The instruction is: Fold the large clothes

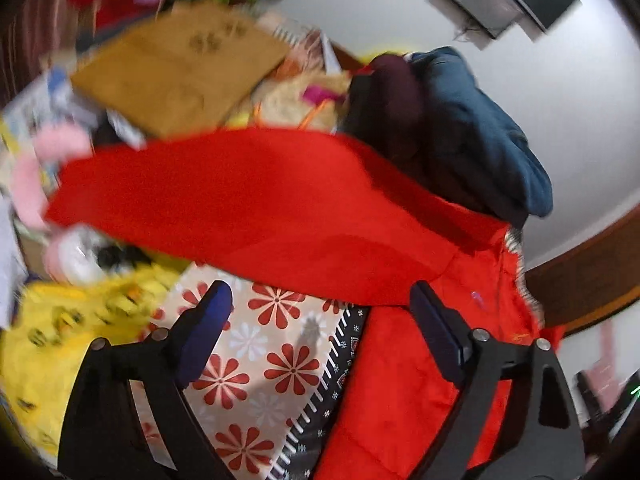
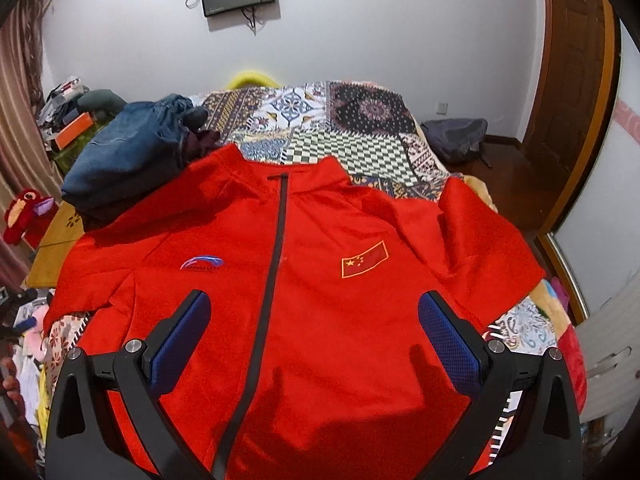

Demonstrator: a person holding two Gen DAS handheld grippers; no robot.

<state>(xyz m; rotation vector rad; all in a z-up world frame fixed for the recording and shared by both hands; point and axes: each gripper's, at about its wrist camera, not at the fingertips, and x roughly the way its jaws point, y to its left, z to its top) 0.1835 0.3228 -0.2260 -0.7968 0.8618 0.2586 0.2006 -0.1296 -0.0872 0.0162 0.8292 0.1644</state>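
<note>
A red zip jacket (image 2: pixel 320 280) lies front up on the patterned bedspread (image 2: pixel 352 120), its black zipper closed, a flag patch on one chest and a blue logo on the other. My right gripper (image 2: pixel 314 332) is open and empty, hovering above the jacket's lower front. In the left wrist view the jacket (image 1: pixel 280 208) shows with one sleeve stretched out to the left, blurred. My left gripper (image 1: pixel 320 320) is open and empty, over the jacket's edge and the floral sheet (image 1: pixel 256 360).
A pile of dark blue clothes (image 2: pixel 124 160) sits at the jacket's left shoulder. A tan cushion (image 1: pixel 176 72), yellow fabric (image 1: pixel 72 328) and toys crowd the bed's left side. A grey bag (image 2: pixel 456 136) lies on the floor by a wooden door (image 2: pixel 572 80).
</note>
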